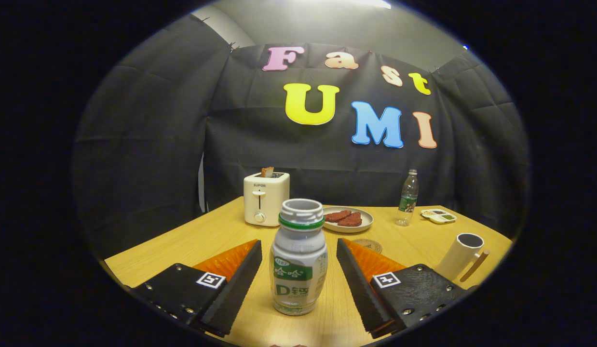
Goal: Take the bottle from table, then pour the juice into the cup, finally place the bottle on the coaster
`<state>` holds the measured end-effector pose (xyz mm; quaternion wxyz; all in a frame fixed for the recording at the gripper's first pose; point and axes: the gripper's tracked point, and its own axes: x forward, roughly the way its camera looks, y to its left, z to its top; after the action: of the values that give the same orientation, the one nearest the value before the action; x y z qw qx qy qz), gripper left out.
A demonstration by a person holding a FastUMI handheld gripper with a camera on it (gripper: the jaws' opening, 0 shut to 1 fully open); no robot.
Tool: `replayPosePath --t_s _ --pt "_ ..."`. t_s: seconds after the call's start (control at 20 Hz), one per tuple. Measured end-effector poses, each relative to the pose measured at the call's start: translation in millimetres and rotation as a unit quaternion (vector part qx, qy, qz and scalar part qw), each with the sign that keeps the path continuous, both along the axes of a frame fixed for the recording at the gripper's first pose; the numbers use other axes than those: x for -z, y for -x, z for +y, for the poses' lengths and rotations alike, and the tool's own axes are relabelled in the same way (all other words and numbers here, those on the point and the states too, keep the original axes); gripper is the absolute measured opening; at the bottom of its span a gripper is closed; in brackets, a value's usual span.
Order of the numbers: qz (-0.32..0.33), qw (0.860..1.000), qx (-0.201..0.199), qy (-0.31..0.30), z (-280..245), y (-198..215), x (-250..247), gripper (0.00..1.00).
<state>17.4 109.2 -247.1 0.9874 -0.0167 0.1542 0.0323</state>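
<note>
Tongs [298, 284] stood open, fingers either side of one uncapped juice bottle [298, 260] upright on counter [207, 236], not touching it. Beyond: one coaster [371, 246], one cup [460, 258] off right, one toaster [265, 198], one plate [349, 219], one water bottle [407, 198].

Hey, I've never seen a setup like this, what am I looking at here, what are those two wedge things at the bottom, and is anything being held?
This is a fisheye camera riding on a handheld two-finger tool, looking forward along its fingers. The two wedges are those fingers, spread open. A small uncapped bottle stands upright on the wooden table between them, but neither finger touches it, so nothing is held yet. Beyond the fingers lie a round coaster, a plate with reddish food, a toaster with a piece of toast sticking up, a clear water bottle and a small divided dish. A white cup stands by the right finger.
</note>
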Motion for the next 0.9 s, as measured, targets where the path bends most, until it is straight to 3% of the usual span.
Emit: replayPosePath --t_s 0.65,0.75,0.9 --pt "0.093 0.996 0.002 0.004 2.7 -1.8 61.7 0.96" --pt "0.093 0.996 -0.002 0.001 5.1 -3.5 60.2 0.84" --pt "0.109 0.994 0.004 -0.011 3.0 -3.2 60.9 0.78"
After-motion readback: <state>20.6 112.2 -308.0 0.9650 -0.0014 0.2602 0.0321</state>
